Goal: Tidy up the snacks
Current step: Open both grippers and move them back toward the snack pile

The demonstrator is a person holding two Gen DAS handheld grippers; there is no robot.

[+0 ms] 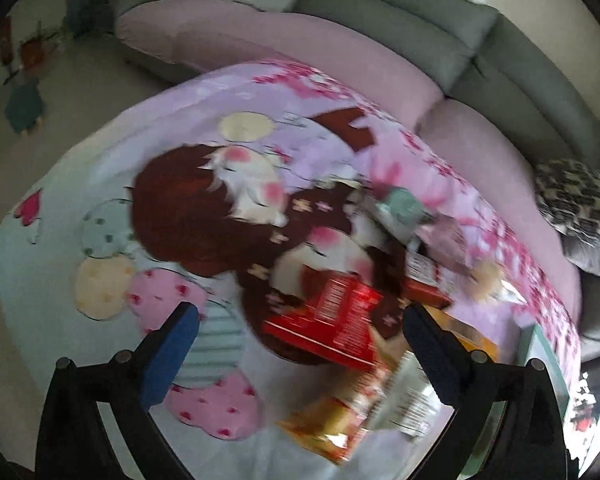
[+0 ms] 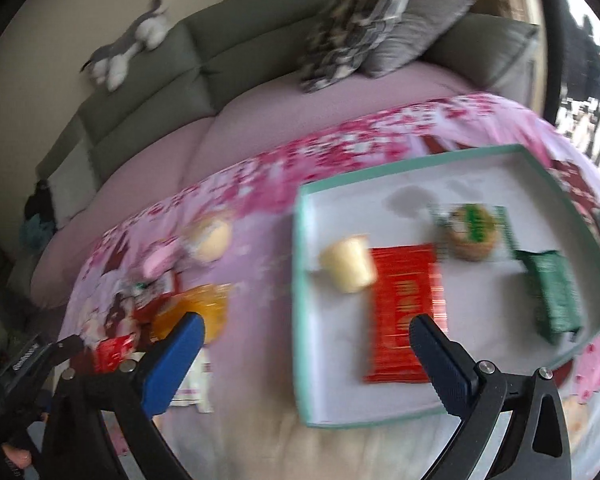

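Gaping empty, both jaws, shallow mint-rimmed tray (image 2: 300, 280), glossy red packet (image 2: 404, 304), crinkly wrappers

The left gripper (image 1: 300, 344) points steeply downward, and its two fingers stand wide apart. Nothing is pressed between its blue pads (image 1: 171, 354); they grip nothing. The right gripper (image 2: 306, 354) also points downward at a slant, and its jaws are spread as wide as the left ones. Its pads (image 2: 174, 364) touch nothing either. In the right wrist view, the left gripper shows at the lower left edge as a dark frame, and below it a small part of the person's hand (image 2: 17, 454) is seen holding it. Both views are blurred.
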